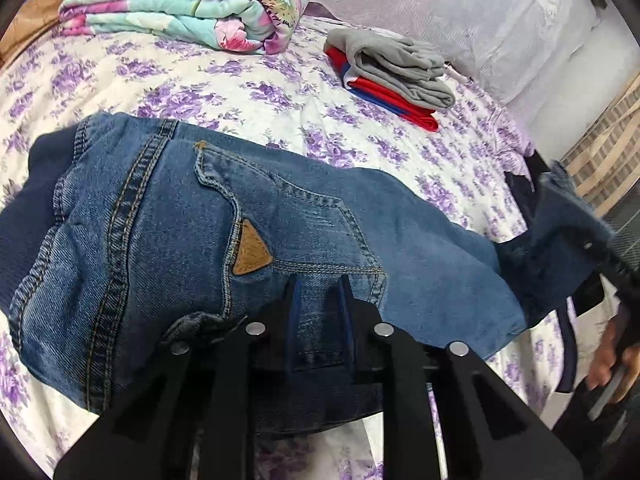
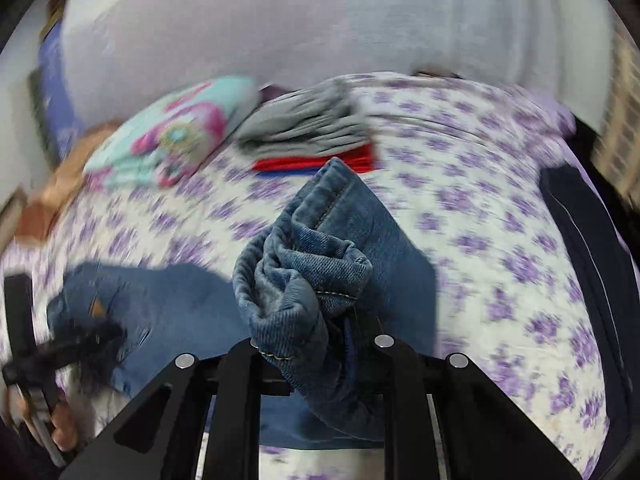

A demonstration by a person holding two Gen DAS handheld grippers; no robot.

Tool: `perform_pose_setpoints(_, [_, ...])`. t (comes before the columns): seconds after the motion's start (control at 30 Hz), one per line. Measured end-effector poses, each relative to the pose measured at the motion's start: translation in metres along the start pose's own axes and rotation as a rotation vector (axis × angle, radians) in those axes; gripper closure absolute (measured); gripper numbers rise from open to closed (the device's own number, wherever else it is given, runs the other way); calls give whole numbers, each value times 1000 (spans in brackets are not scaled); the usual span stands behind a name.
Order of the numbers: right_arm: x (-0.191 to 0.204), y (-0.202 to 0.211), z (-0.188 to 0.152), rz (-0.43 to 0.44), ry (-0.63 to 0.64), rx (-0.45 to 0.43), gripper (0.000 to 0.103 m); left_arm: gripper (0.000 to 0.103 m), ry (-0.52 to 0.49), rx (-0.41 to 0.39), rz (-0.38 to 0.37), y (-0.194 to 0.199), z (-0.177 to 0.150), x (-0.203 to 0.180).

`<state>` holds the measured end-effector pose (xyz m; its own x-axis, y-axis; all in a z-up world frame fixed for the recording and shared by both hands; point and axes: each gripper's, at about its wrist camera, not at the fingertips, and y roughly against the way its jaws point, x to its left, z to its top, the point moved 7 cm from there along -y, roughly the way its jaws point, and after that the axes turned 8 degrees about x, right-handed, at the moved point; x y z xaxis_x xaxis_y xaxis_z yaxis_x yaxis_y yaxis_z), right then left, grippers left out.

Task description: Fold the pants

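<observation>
On the floral bed (image 1: 248, 92), both grippers clench the jeans (image 1: 168, 216); the right gripper's (image 2: 320, 332) view is blurred, seemingly bunching hems.

A home bedroom: floral-sheeted bed (image 1: 240, 92) with folded quilt (image 1: 188, 4).

Black tongs (image 1: 320, 292), blue pads (image 1: 297, 300), silver pivot pins (image 1: 256, 328).

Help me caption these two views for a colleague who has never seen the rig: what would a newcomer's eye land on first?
First, the blue jeans spread across the purple-flowered bedsheet, with the left gripper clamping denim near the back pocket. Next, the right gripper holds up a bunched leg end. Behind, a bright floral quilt lies folded at the far side, beside a grey-and-red stack of clothes.
</observation>
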<state>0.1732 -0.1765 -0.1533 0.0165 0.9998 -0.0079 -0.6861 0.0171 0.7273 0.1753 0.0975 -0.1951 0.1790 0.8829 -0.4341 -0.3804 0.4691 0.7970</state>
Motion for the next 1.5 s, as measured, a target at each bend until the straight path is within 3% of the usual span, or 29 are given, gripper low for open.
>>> perform_pose_setpoints(0.23, [101, -39, -29, -33, 258, 61, 85, 86, -7, -3, -2, 0, -1, -1])
perform_pose_setpoints(0.43, [125, -74, -54, -102, 343, 106, 83, 86, -8, -4, -4, 0, -1, -2])
perform_pose_setpoints(0.47, [126, -76, -56, -108, 356, 121, 80, 86, -7, -4, -4, 0, -1, -2])
perform_pose_setpoints(0.53, [132, -71, -59, -95, 392, 143, 62, 86, -8, -5, -3, 1, -2, -2])
perform_pose_setpoints(0.57, [140, -64, -62, -47, 411, 170, 39, 86, -7, -5, -3, 1, -2, -2])
perform_pose_setpoints(0.6, [144, -56, -63, -4, 413, 179, 30, 86, -7, -5, -4, 0, -2, -3])
perform_pose_setpoints(0.73, [158, -4, -45, 173, 425, 155, 30, 86, -8, -6, -2, 1, -2, -3])
perform_pose_setpoints(0.77, [155, 3, -35, 192, 401, 130, 34, 86, -9, -6, -1, 1, -2, -4])
perform_pose_setpoints(0.8, [148, 9, -19, 194, 370, 96, 65, 86, -7, -5, -3, 1, -2, -3])
perform_pose_setpoints(0.83, [143, 8, -7, 175, 359, 85, 91, 86, -6, -5, -4, 1, -2, -3])
perform_pose_setpoints(0.87, [137, 2, 2, 159, 347, 91, 103, 86, -7, -5, -3, 1, -2, -3])
perform_pose_setpoints(0.97, [116, -36, 22, 127, 269, 143, 103, 86, -11, -5, 2, 1, -2, -3])
perform_pose_setpoints(1.07, [109, -99, 8, 161, 204, 328, 103, 86, -15, -5, 4, 1, -2, -4])
perform_pose_setpoints(1.17, [99, -132, -4, 145, 159, 362, 102, 86, -16, -4, 7, 0, -2, -4])
perform_pose_setpoints(1.27, [100, -118, -3, 172, 138, 369, 102, 86, -21, -5, 14, 0, -2, -3])
perform_pose_setpoints(1.37, [104, -91, -12, 270, 150, 373, 102, 86, -21, -4, 14, 0, -2, -3])
perform_pose_setpoints(1.5, [109, -76, -53, 300, 195, 439, 101, 86, -23, -4, 15, 0, -2, -3])
